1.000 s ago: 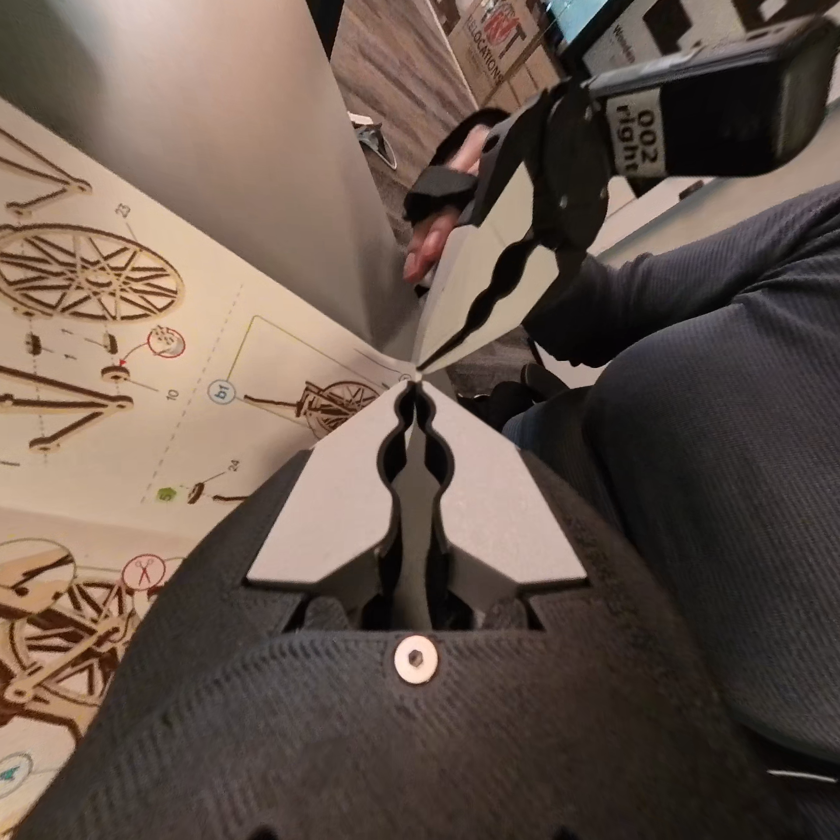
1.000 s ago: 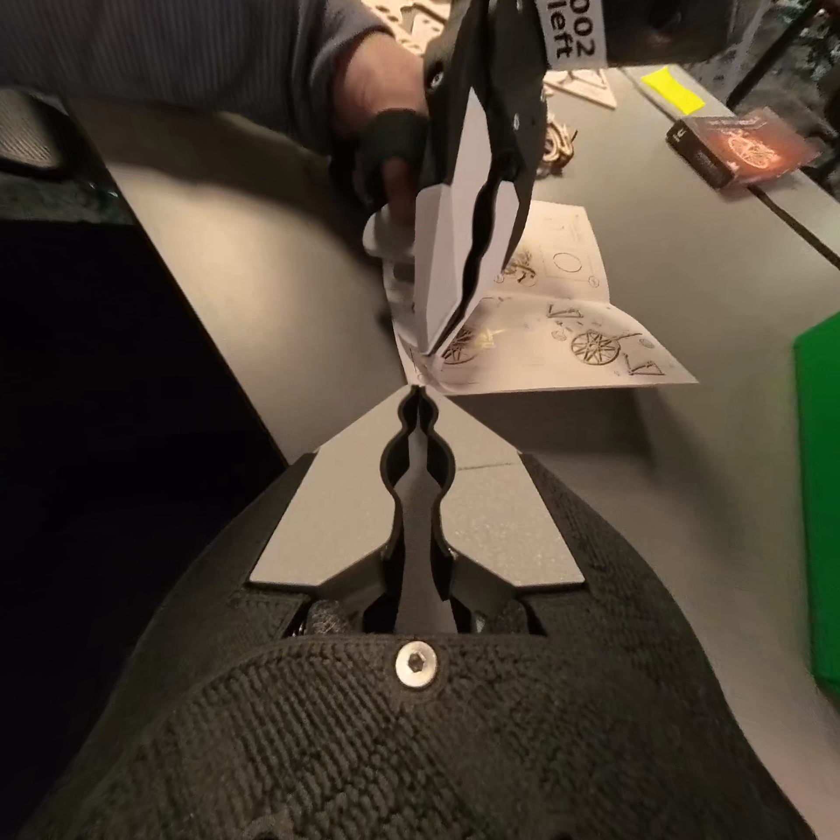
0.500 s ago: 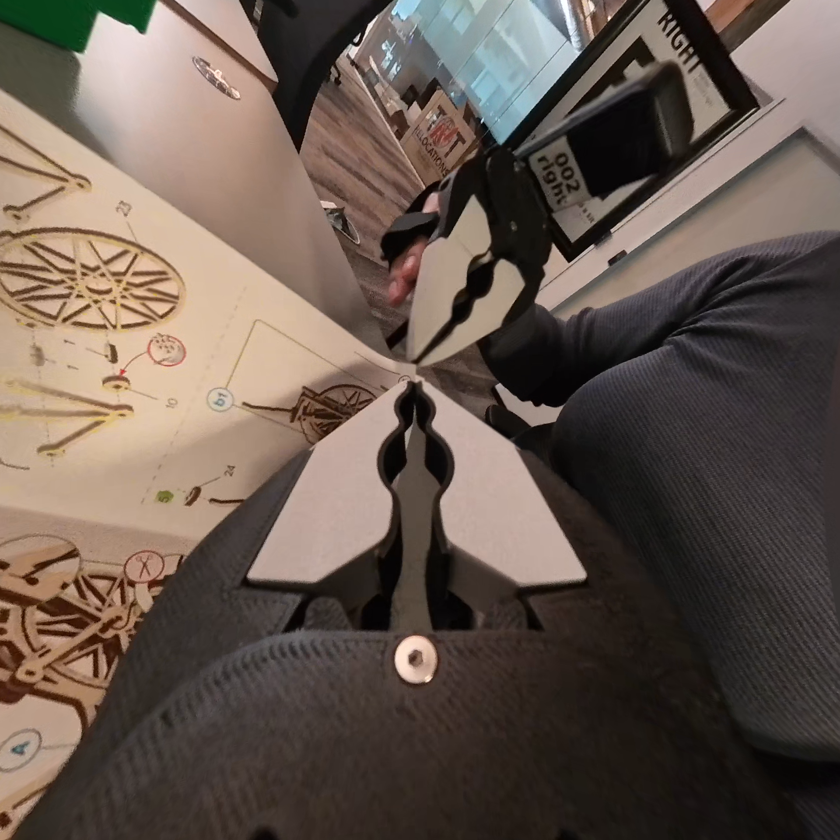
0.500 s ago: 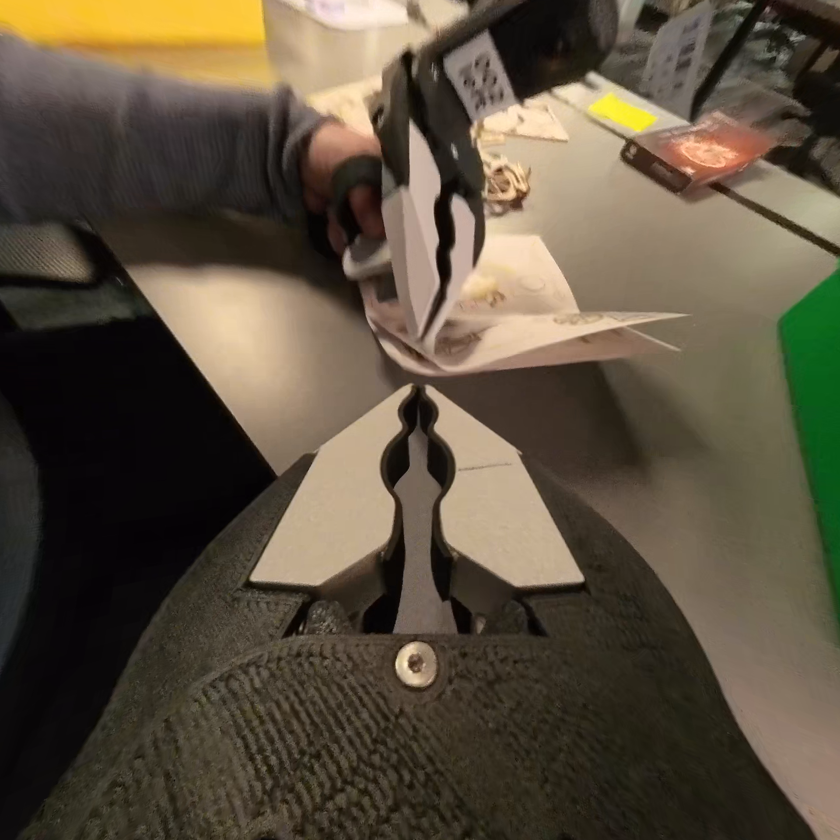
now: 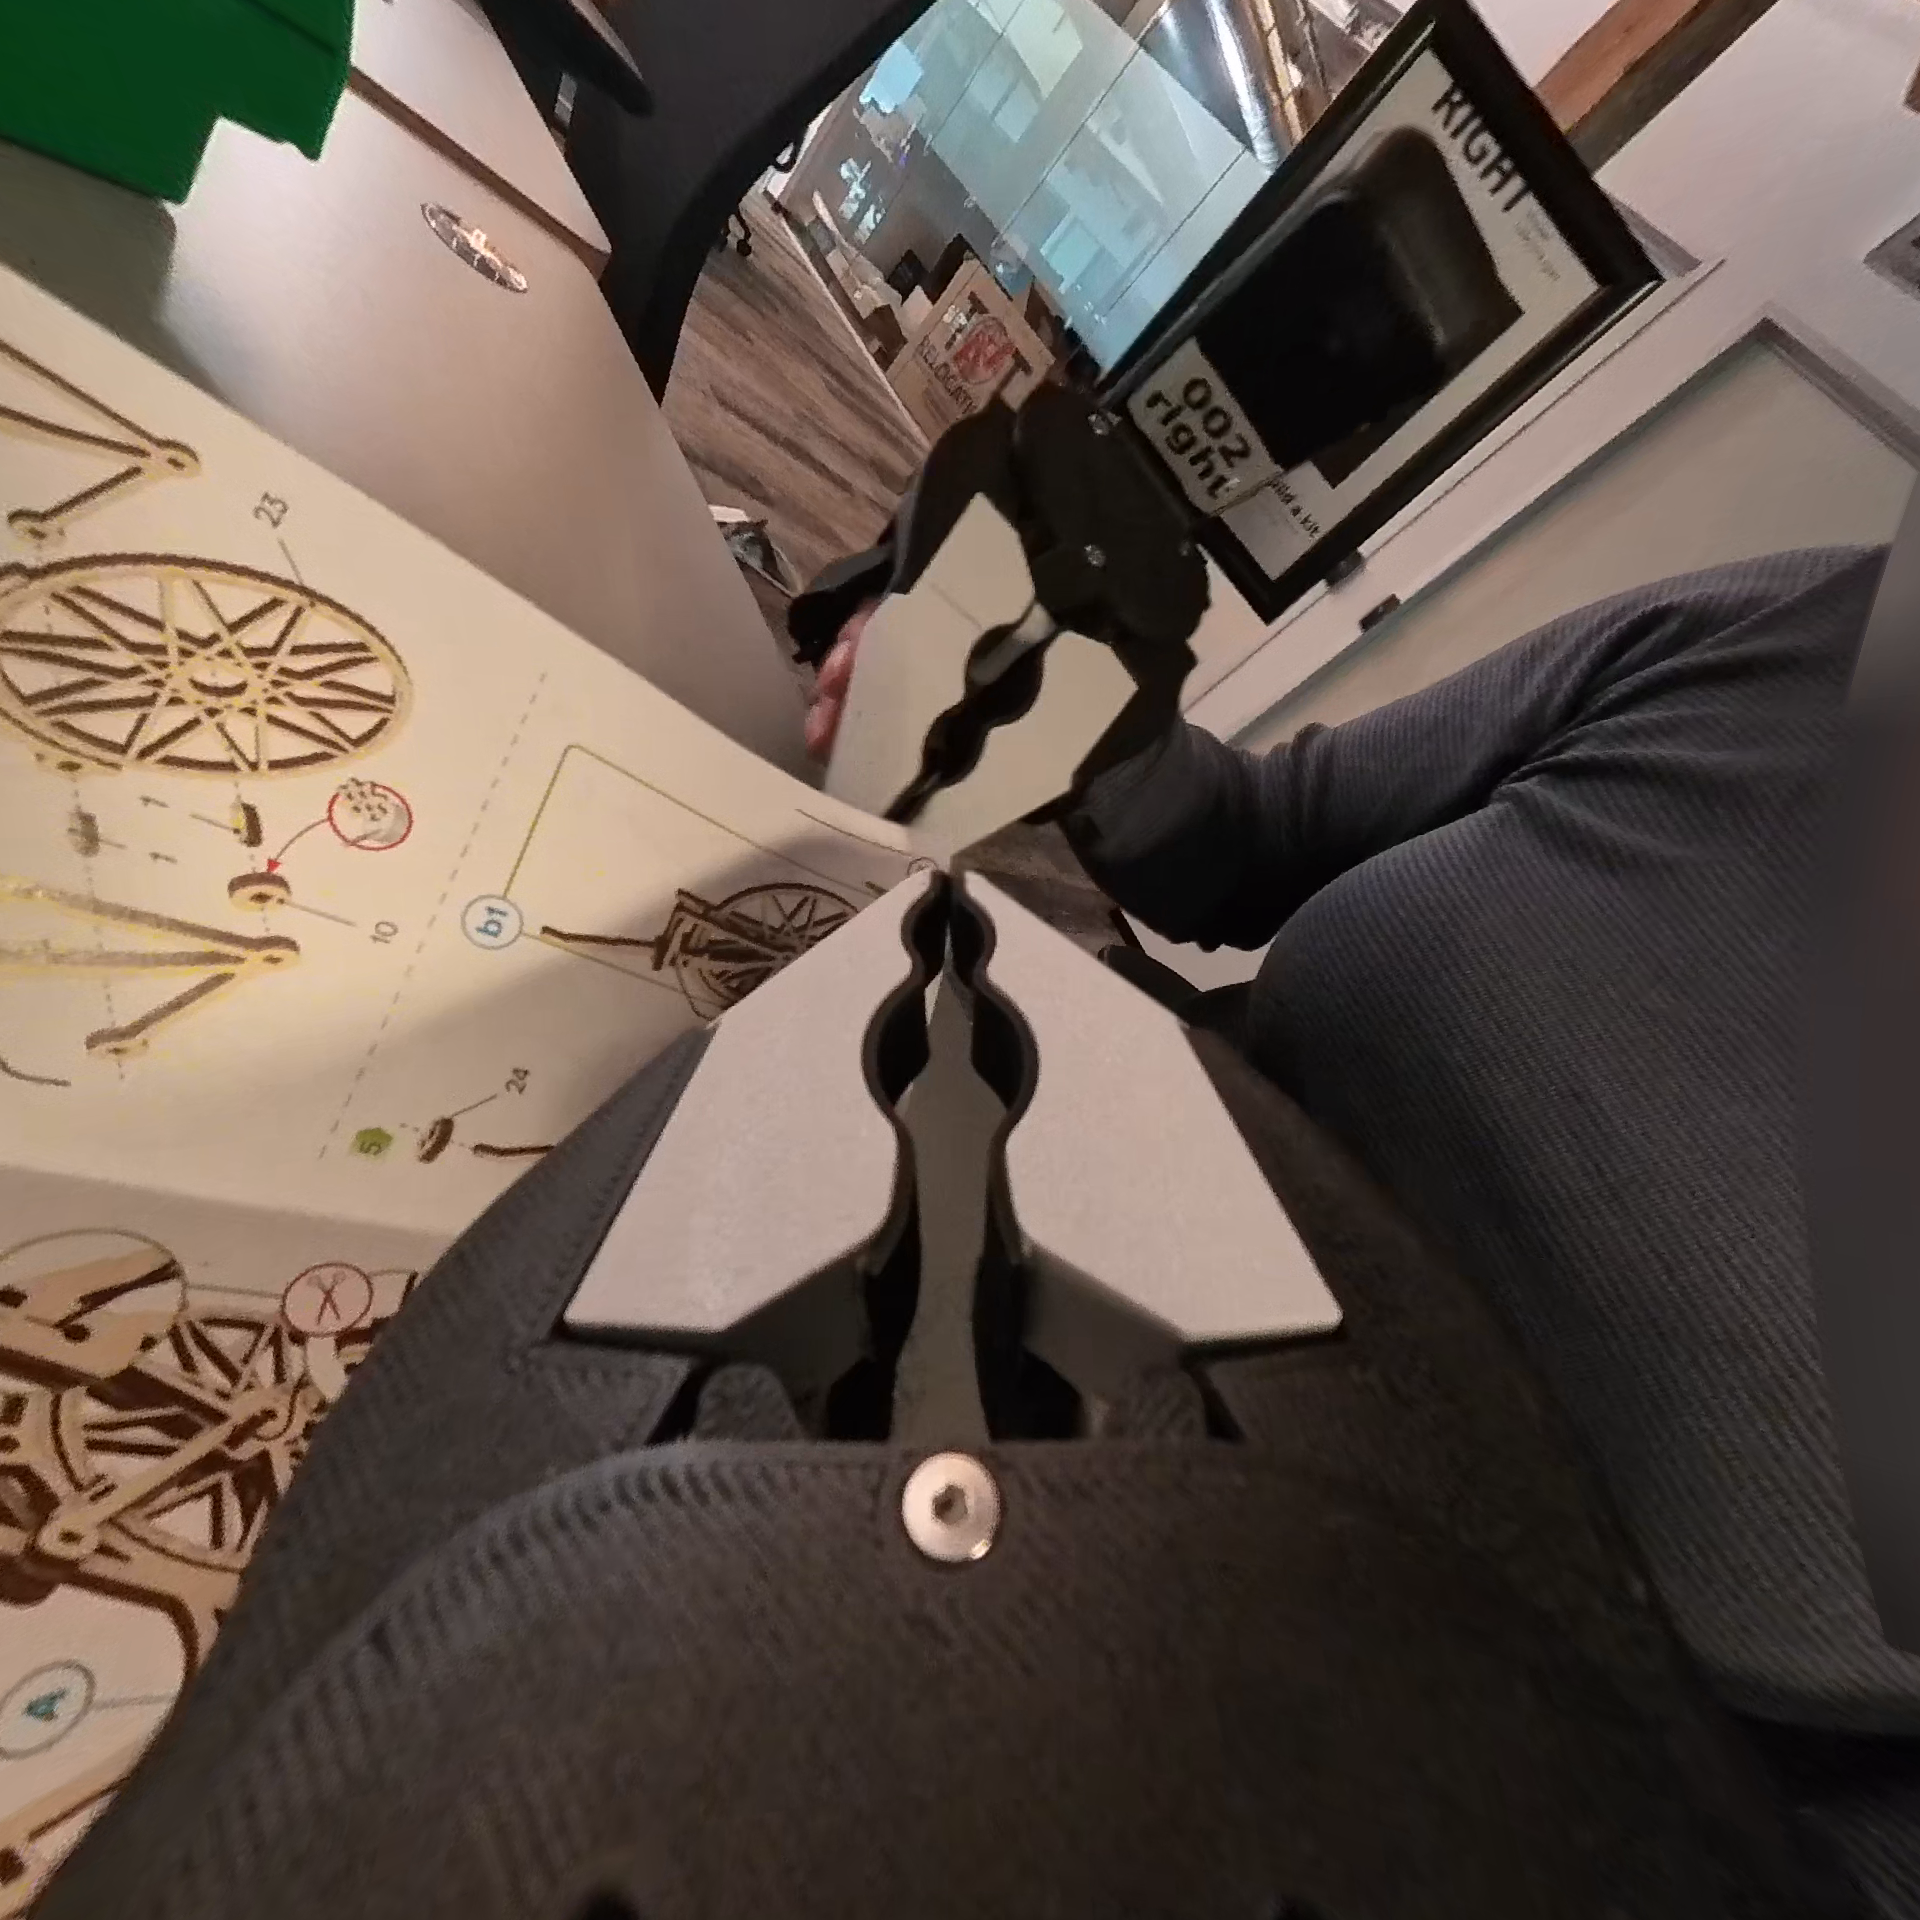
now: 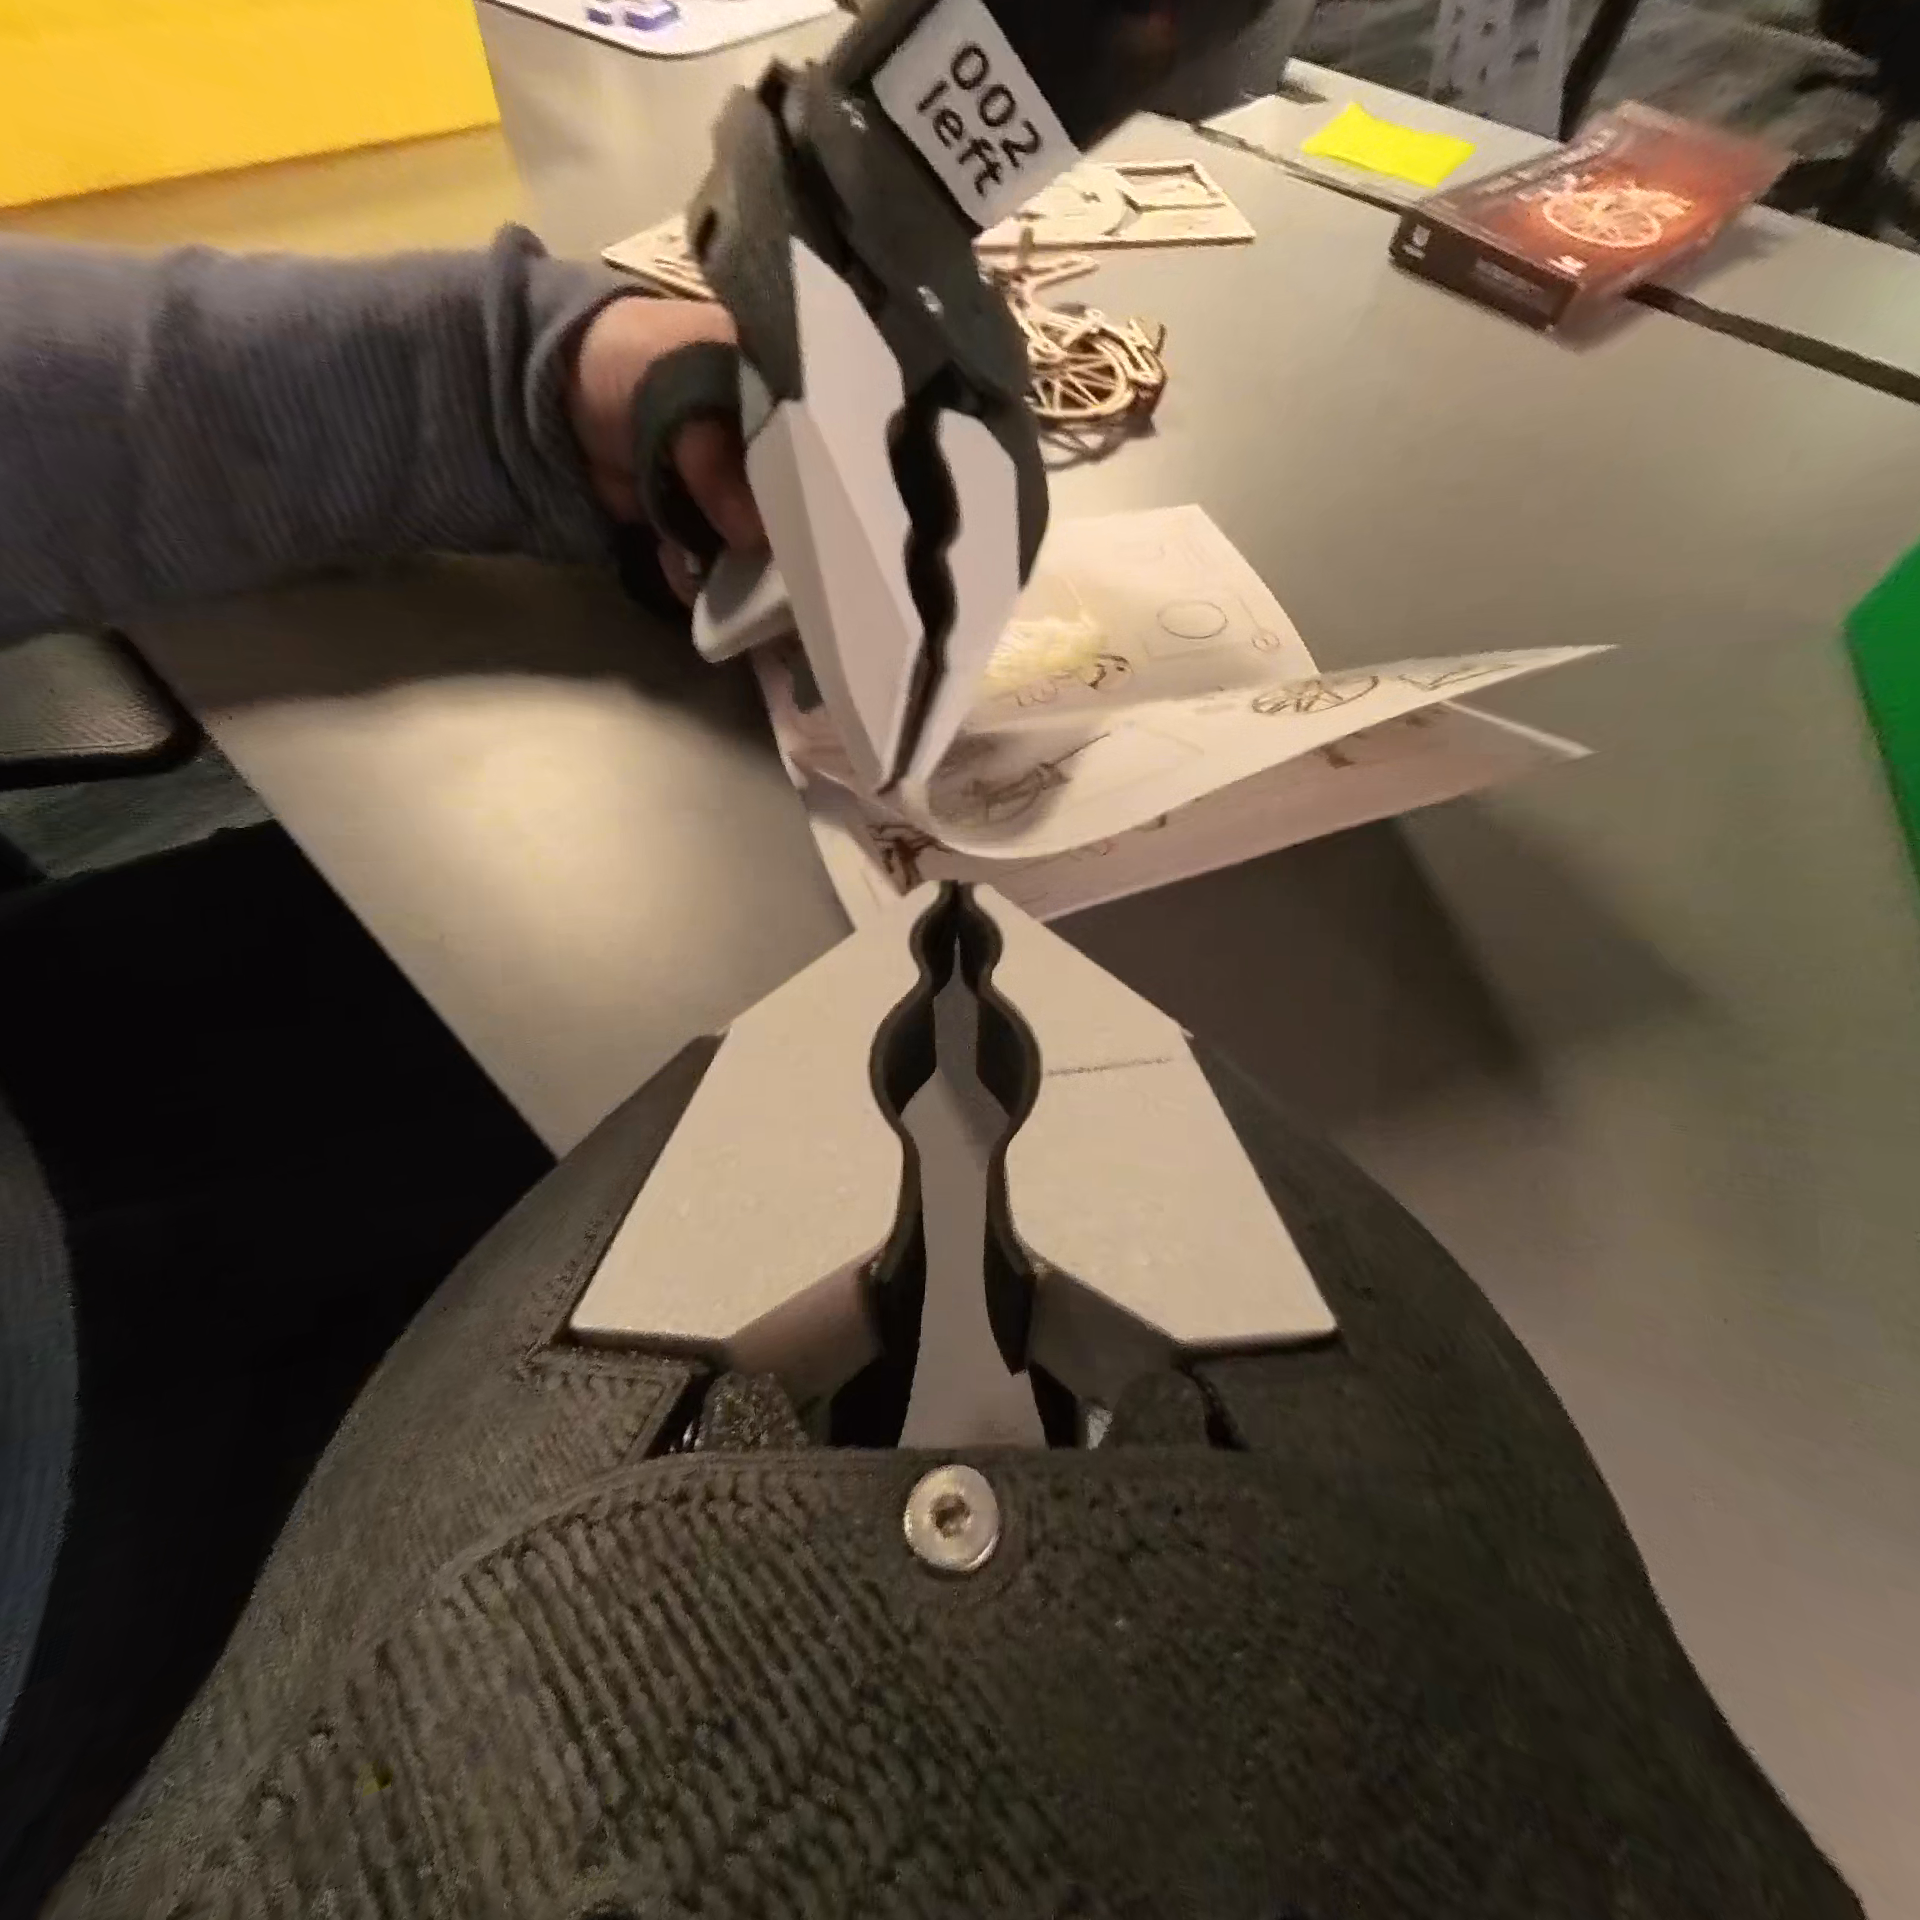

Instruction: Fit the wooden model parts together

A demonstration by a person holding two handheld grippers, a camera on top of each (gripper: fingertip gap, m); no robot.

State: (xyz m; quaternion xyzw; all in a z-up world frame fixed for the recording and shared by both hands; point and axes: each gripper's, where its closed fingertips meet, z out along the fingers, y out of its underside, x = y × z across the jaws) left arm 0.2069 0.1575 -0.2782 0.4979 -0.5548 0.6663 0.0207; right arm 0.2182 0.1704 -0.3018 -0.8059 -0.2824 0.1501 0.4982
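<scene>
A grey tabletop (image 6: pixel 1558 520) stretches ahead of the right tool (image 6: pixel 951 914). Far ahead and to the right lies a dark box (image 6: pixel 1590 223) with a reddish picture; beside it is a yellow sticky note (image 6: pixel 1387 145). A green block (image 6: pixel 1886 686) sits at the right edge. A yellow surface (image 6: pixel 229 83) fills the far left corner.

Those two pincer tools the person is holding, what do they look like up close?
Each gripper, left and right, has two pale grey wedge-shaped fingers with wavy black inner edges, set in a ribbed black plastic body with a silver screw. Each carries a white label. The person wears grey ribbed sleeves.
</scene>
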